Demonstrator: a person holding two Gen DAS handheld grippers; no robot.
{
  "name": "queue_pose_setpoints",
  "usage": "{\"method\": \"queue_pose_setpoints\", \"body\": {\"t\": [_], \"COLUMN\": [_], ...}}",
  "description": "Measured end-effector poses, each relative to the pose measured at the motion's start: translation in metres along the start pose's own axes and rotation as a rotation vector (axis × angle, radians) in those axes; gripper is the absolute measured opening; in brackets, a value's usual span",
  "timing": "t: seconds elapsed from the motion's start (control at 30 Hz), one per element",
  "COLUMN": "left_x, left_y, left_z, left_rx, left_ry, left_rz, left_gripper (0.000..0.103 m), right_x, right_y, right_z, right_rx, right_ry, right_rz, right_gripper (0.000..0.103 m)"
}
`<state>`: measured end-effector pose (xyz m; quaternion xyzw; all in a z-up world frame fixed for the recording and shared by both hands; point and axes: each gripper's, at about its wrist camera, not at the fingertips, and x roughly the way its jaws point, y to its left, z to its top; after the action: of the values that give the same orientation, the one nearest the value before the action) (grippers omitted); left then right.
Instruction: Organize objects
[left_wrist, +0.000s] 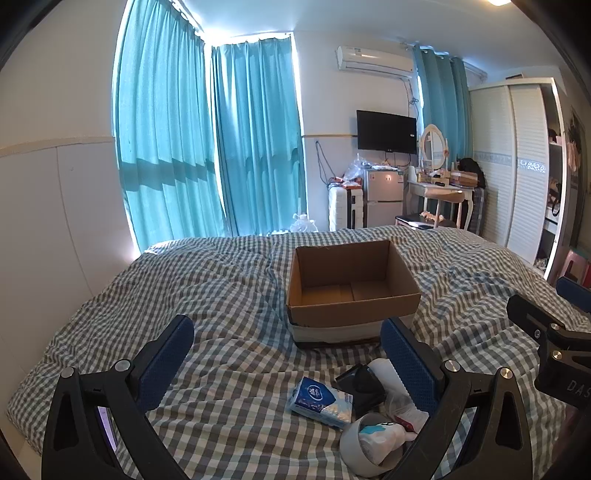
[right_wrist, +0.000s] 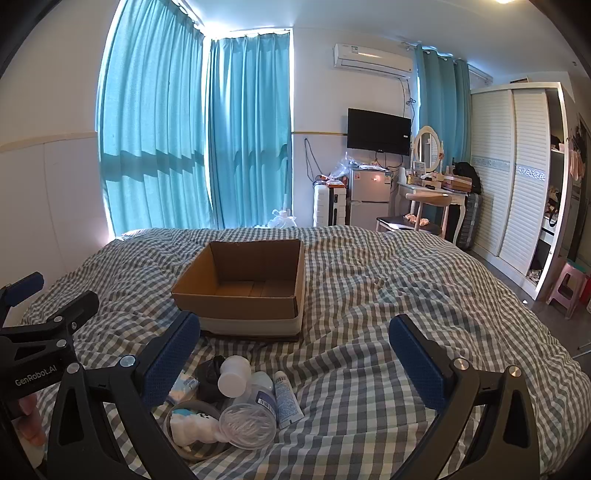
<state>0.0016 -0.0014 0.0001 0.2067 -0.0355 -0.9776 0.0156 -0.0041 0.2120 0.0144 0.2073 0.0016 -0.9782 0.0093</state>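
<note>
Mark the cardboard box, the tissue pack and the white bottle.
cardboard box (left_wrist: 352, 315), left wrist view, front wall.
tissue pack (left_wrist: 314, 397), left wrist view, blue printed top.
white bottle (right_wrist: 233, 376), right wrist view, its cap end.

Your right gripper (right_wrist: 295, 354) hangs w/ jaws wide, nothing between. Cardboard box (right_wrist: 240, 295) sits empty, far-left on the checked bedspread (right_wrist: 406, 295). Near-left pile: white bottle (right_wrist: 233, 374), tube (right_wrist: 286, 400), clear round lid (right_wrist: 246, 424) (touching each other). Left gripper (right_wrist: 40, 295) at left edge.
</note>
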Motion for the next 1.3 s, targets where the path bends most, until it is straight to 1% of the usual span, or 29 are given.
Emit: {"method": "queue_pose_setpoints", "body": {"t": [0.33, 1.3], "left_x": [0.0029, 0.0016], "left_y": [0.0013, 0.0023], "left_z": [-0.0011, -0.0054], "left_rx": [-0.004, -0.014], "left_ry": [0.016, 0.018], "left_rz": [0.0, 0.0], "left_gripper": [0.103, 0.103], "right_x": [0.0007, 0.0036], "right_y": [0.0036, 0.0045], "right_z": [-0.0021, -0.0071], "right_rx": [-0.01, -0.016], "right_ry": [-0.005, 0.008], "right_rz": [0.002, 0.004], "right_gripper": [0.103, 0.103]}}
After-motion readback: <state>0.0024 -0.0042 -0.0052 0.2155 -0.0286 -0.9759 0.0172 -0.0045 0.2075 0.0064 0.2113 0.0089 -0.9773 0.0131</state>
